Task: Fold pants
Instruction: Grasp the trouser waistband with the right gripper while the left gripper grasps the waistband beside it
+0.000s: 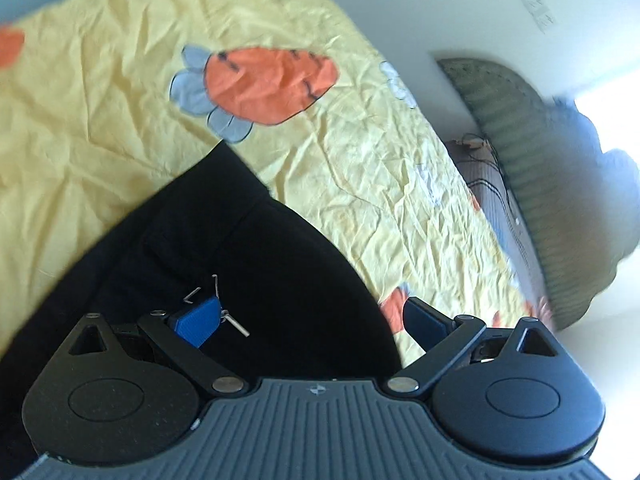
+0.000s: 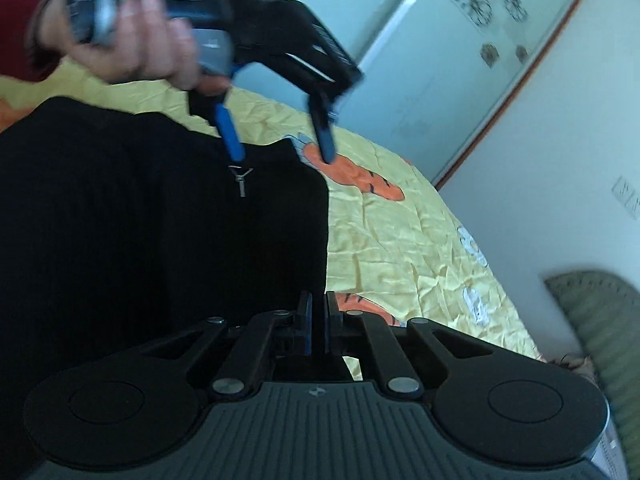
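Black pants (image 1: 224, 264) lie on a yellow bedsheet (image 1: 100, 80) printed with orange carrots. They also fill the left of the right wrist view (image 2: 140, 220). My left gripper (image 1: 312, 320) is open just above the pants' right edge, empty; a small metal clasp (image 1: 234, 320) sits by its left finger. From the right wrist view the left gripper (image 2: 280, 152) hangs open over the pants' far corner, held by a hand. My right gripper (image 2: 318, 320) has its jaws almost together at the pants' near right edge; whether cloth is pinched is hidden.
A green ribbed cushion (image 1: 540, 184) lies at the bed's right side, also visible in the right wrist view (image 2: 600, 340). A white wall with a socket (image 1: 538, 8) and a glass-panelled door (image 2: 460, 60) stand beyond the bed.
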Demonstrator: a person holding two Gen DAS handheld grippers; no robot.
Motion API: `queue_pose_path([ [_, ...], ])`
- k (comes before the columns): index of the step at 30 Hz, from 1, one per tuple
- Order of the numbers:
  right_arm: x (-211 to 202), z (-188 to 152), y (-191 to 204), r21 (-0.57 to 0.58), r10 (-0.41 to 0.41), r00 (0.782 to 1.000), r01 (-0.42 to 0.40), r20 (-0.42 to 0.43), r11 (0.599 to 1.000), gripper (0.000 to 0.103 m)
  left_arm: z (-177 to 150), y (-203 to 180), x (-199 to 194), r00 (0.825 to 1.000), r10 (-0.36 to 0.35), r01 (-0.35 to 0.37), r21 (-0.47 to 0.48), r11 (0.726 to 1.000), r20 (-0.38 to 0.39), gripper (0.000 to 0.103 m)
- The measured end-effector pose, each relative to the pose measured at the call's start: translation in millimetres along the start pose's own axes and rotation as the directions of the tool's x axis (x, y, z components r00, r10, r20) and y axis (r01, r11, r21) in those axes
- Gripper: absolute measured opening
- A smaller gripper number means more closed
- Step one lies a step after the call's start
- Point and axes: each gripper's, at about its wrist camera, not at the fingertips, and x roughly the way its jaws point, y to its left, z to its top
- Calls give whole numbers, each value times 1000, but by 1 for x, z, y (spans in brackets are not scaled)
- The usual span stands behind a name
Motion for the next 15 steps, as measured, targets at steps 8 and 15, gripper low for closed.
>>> queue_pose_path([
  [8,-11,-6,40,-104,-11,1000,13,24,995,5,1,19,9,997,-49,41,-135,990,-54,41],
  [15,-5,-14,36,-59,-157,987,156,-16,986,24,-46,15,-41,997,-30,26,47,999,74,6],
])
